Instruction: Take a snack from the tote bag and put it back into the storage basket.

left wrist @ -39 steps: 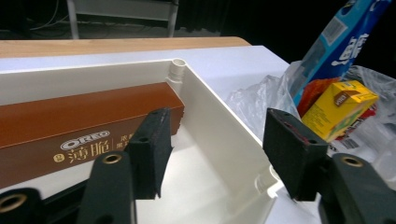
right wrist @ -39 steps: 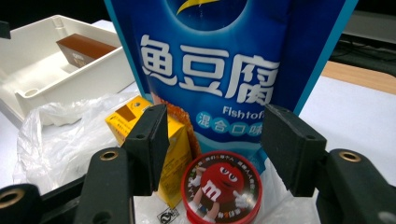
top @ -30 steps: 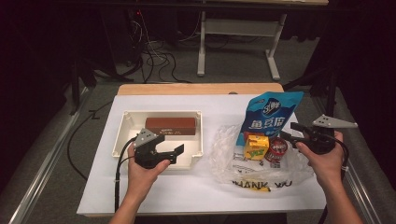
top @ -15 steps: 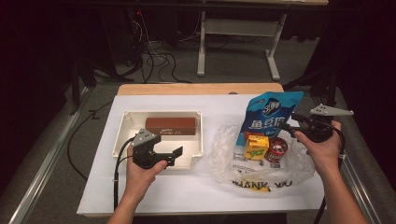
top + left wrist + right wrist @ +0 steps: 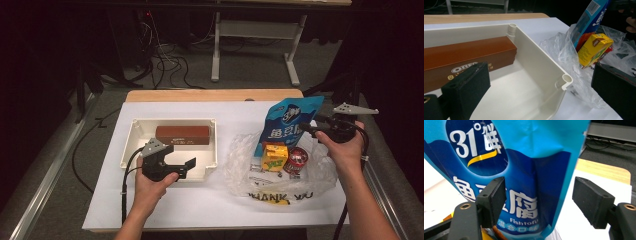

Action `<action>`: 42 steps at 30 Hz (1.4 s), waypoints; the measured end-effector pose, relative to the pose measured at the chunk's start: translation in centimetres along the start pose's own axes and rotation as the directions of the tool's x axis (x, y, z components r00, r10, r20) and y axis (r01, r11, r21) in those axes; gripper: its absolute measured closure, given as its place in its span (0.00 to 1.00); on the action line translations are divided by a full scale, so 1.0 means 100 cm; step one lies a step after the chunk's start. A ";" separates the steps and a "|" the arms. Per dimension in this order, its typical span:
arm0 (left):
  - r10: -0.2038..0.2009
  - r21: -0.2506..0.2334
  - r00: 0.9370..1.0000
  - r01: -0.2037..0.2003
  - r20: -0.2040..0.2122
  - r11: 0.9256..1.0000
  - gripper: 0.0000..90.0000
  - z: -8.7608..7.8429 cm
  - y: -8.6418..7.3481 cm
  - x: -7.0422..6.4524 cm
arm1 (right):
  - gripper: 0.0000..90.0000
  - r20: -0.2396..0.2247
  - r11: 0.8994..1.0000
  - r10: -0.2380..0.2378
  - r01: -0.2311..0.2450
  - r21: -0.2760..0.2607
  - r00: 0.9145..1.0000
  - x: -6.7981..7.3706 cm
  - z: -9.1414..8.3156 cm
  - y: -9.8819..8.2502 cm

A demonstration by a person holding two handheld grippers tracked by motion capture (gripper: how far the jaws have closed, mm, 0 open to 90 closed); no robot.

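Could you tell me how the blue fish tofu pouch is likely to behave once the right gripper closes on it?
The blue pouch looks like soft creased film, so it will probably buckle under the open right gripper. It stands tall and leaning in the clear plastic bag, so a nudge may tip it. Its glossy surface could slip.

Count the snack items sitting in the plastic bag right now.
3: the blue fish tofu pouch standing at the back, the yellow carton in front of it, the red can beside that. The plastic bag may hide more.
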State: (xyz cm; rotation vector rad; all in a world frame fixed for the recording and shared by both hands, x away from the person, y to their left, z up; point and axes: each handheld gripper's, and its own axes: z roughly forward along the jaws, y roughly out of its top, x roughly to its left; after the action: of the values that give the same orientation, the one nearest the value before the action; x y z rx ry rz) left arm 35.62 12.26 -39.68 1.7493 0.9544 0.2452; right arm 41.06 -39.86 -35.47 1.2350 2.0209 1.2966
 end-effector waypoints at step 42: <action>0.002 0.012 1.000 -0.002 0.012 1.000 0.11 0.001 -0.001 0.000 | 1.00 -0.163 0.990 -0.138 0.132 -0.046 0.977 0.036 0.001 0.022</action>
State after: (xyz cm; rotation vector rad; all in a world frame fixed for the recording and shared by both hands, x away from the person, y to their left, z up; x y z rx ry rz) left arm 35.63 12.24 -39.85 1.7607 0.9472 0.2309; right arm 40.24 -36.34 -33.19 0.9839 2.1461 1.4028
